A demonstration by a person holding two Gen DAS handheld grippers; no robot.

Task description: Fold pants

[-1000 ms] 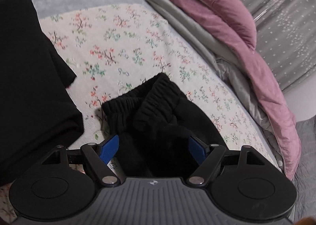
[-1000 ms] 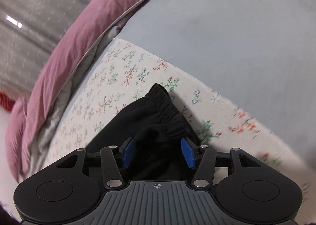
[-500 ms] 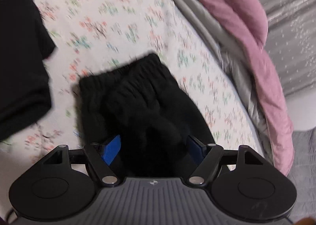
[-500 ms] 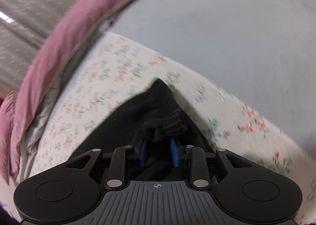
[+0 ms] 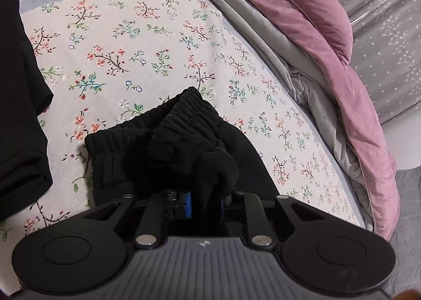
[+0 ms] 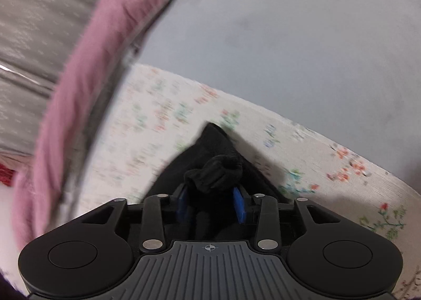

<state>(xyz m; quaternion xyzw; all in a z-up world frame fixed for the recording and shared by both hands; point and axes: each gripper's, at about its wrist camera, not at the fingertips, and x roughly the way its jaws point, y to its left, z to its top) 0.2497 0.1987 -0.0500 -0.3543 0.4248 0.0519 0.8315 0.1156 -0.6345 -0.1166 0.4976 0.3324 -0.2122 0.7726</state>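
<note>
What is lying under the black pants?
The black pants rest on a floral cloth spread over a grey bedcover. Whatever lies directly beneath the bunched fabric is covered, as is the part behind the left gripper.
</note>
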